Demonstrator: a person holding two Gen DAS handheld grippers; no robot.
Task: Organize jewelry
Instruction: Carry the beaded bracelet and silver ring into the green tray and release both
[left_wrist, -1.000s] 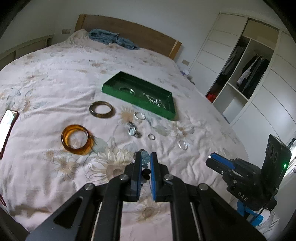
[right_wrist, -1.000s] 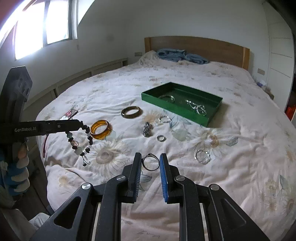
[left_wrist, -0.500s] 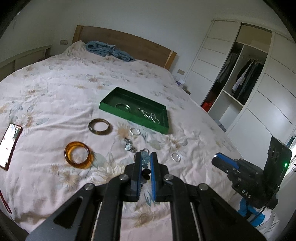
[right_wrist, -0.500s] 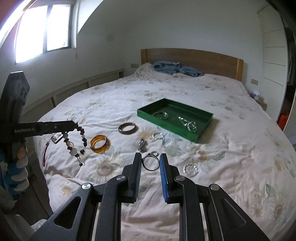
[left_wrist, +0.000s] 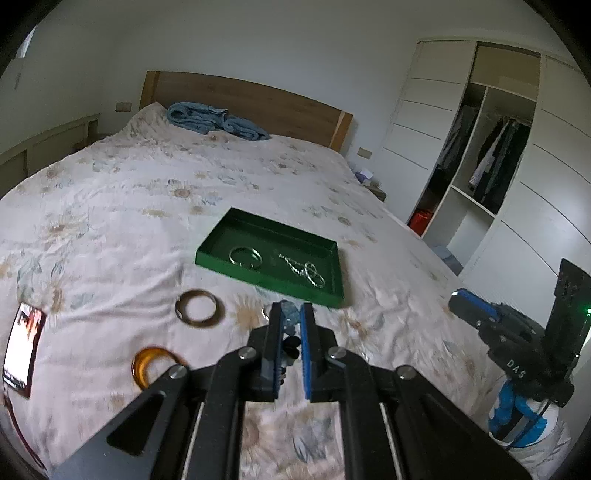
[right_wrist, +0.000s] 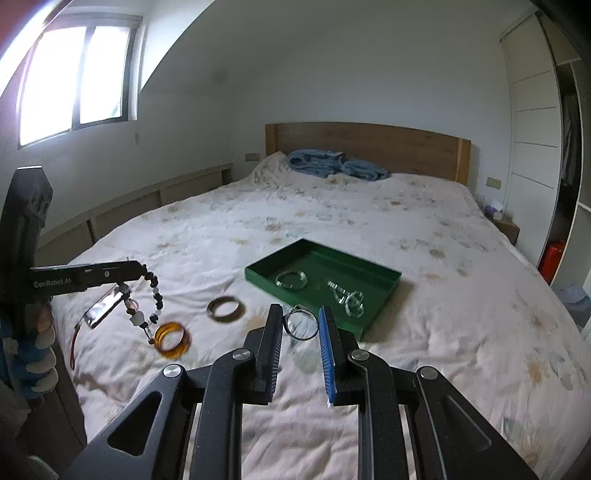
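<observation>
Both pieces look to be on their way to the green tray (right_wrist: 384, 295), which lies on the bed (right_wrist: 461, 332) and already holds a silver bangle (right_wrist: 291, 278) and a chain (right_wrist: 347, 295); this reads as the carrying step, with the drop to follow.

The right gripper (right_wrist: 301, 325) hangs just short of the tray's near edge, its fingers (right_wrist: 275, 325) pinched on a thin silver ring-shaped bangle (right_wrist: 302, 325) with only a narrow gap left. The left gripper (left_wrist: 291, 325) has its fingers nearly together on a beaded bracelet (right_wrist: 147, 306), which dangles from the tips in the right wrist view.

Next, I'd guess, each needs lifting over the tray wall and opening above a bare patch of its floor.

Near the tray on the bed lie a brown bangle (left_wrist: 199, 308) and, farther off, an amber bangle (left_wrist: 153, 365).
</observation>
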